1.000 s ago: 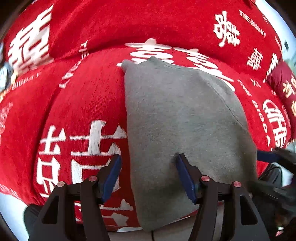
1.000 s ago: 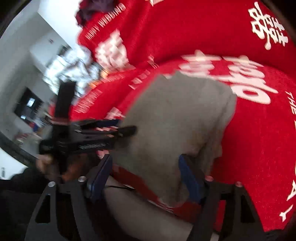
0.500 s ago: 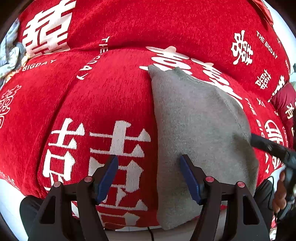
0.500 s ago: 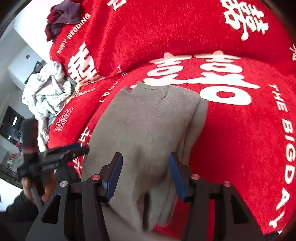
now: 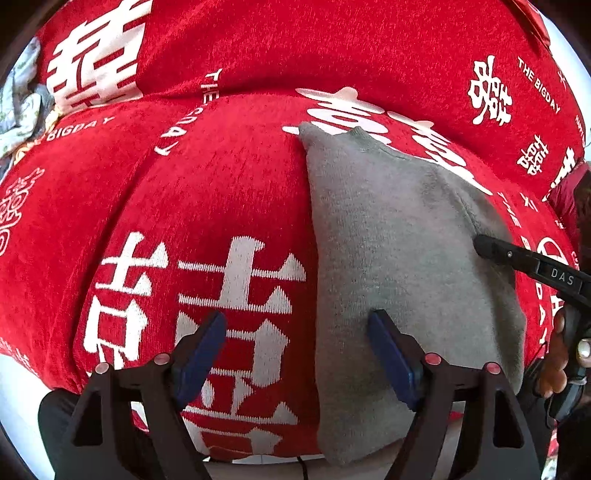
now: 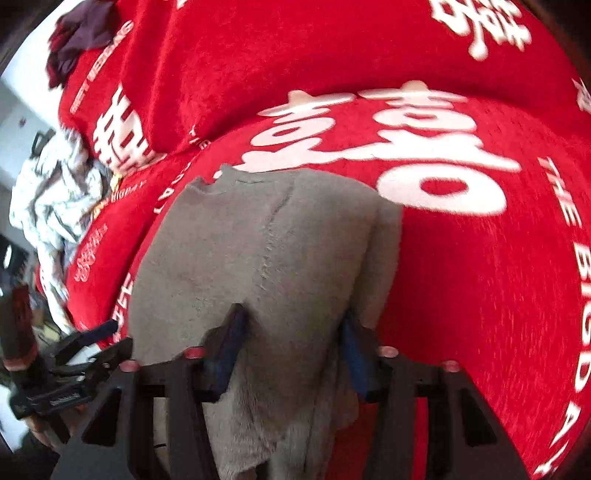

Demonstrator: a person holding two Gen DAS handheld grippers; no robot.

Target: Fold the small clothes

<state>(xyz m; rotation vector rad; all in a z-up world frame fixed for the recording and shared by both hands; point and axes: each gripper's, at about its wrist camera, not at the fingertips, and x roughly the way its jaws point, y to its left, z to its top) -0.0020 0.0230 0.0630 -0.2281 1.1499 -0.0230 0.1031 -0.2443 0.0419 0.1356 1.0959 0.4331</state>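
A grey knit garment (image 5: 399,266) lies folded lengthwise on the red cover (image 5: 221,192), its neck end far from me. My left gripper (image 5: 297,317) hovers over its near left edge, jaws opening. The edge runs between the fingers and only the right pad (image 5: 391,354) is over the cloth. In the right wrist view the garment (image 6: 240,240) bunches up between the blue pads of my right gripper (image 6: 291,338). Its jaws are closing and pinch the near right part of the cloth. One finger of the right gripper (image 5: 517,258) reaches over the garment's right edge.
The red cover with white characters drapes a cushioned seat and backrest. A pile of light clothes (image 6: 48,192) lies at the left end, and a dark purple garment (image 6: 77,33) sits on the backrest. A person's hand (image 5: 557,354) holds the right gripper's handle.
The left gripper has shifted left off the garment's middle to its left edge and its jaws stand wider. The right gripper has moved in over the garment and its jaws have narrowed onto the cloth.
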